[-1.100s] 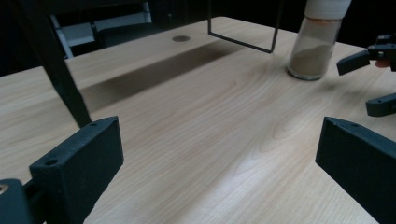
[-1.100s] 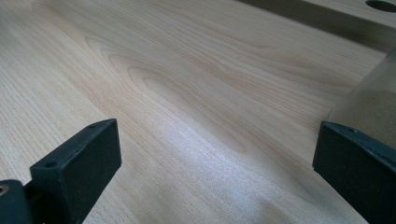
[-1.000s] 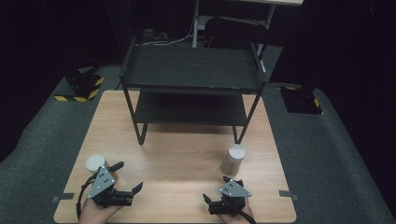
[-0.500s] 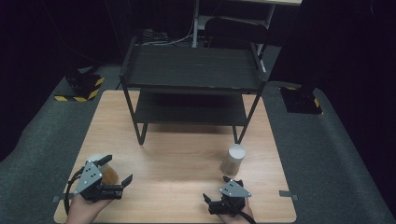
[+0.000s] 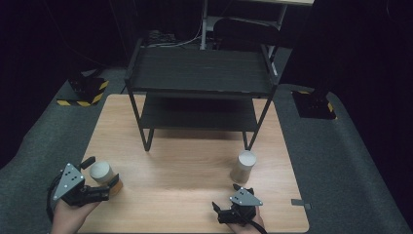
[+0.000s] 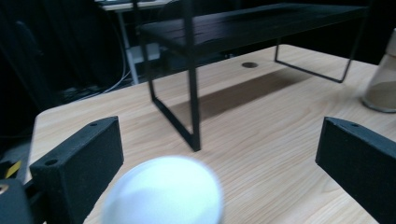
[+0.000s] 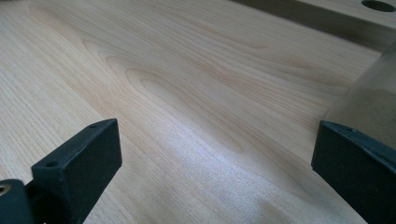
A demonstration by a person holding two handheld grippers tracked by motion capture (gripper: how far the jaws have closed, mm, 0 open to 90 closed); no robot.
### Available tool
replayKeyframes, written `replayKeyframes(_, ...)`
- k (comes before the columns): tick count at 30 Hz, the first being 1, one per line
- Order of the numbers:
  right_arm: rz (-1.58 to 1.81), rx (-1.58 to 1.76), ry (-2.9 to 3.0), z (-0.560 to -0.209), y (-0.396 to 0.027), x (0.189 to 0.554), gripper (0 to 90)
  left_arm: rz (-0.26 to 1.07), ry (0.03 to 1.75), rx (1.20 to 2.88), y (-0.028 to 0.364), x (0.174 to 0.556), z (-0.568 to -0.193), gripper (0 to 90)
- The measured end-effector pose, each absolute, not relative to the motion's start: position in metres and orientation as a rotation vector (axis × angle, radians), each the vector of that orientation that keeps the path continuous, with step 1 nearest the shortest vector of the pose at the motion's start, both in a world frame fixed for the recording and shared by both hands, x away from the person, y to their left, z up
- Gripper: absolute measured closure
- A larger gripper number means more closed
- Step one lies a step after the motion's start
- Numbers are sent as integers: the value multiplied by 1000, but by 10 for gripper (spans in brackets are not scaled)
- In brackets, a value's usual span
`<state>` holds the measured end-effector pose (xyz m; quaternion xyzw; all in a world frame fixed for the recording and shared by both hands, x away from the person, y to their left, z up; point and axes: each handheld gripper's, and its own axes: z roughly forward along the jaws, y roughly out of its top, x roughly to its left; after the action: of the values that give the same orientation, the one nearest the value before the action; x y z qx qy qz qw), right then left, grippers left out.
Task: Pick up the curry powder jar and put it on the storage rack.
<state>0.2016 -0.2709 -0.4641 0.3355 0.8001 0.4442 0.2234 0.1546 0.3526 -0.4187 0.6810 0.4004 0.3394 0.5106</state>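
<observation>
Two lidded jars stand on the wooden surface [image 5: 195, 165] in front of the black two-tier shelf [image 5: 199, 73], and your left claw [image 5: 100, 183] is working on the nearer one. That left jar [image 5: 101, 173], with its pale lid, sits at the front left of the surface, and in the left gripper view its lid [image 6: 163, 196] lies low between your two black jaws, which stand wide apart with clear gaps on both sides. So you are at the approach step: the jar is bracketed but not gripped.

Your right claw [image 5: 229, 214] rests near the front edge, spread open too, holding nothing. The right jar [image 5: 243, 165] stands just beyond it, and in the right gripper view its glass side [image 7: 369, 107] shows right behind the right-hand jaw, outside the gap.

For the next move, I judge you need to lower the left claw so the pads meet the jar's body rather than the lid, centre it, then close evenly. The jar sits closer to the left-hand jaw, so shift slightly that way before squeezing, or it may be pushed sideways and tip. Its likely goal looks like the shelf.
</observation>
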Motion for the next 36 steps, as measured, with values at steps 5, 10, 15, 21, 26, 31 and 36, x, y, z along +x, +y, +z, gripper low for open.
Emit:
replayKeyframes(5,1235,942,2202,-464,-272,202,11,808,1011,1654,360,157,-427,10)
replayKeyframes(10,1244,943,2202,-465,-274,202,11,801,1023,1646,363,158,-435,10)
replayKeyframes(15,1241,961,2204,-464,-273,204,11,791,1022,1630,368,159,-443,10)
replayKeyframes(21,1248,957,2201,-465,-275,203,11,785,1016,1630,368,158,-454,11)
replayKeyframes(26,1259,956,2206,-465,-277,204,11,770,1028,1634,366,158,-453,13)
replayKeyframes(31,1251,950,2212,-464,-277,204,11,775,1033,1639,364,157,-450,9)
replayKeyframes(36,1235,947,2220,-463,-275,204,11,757,1056,1626,367,157,-450,7)
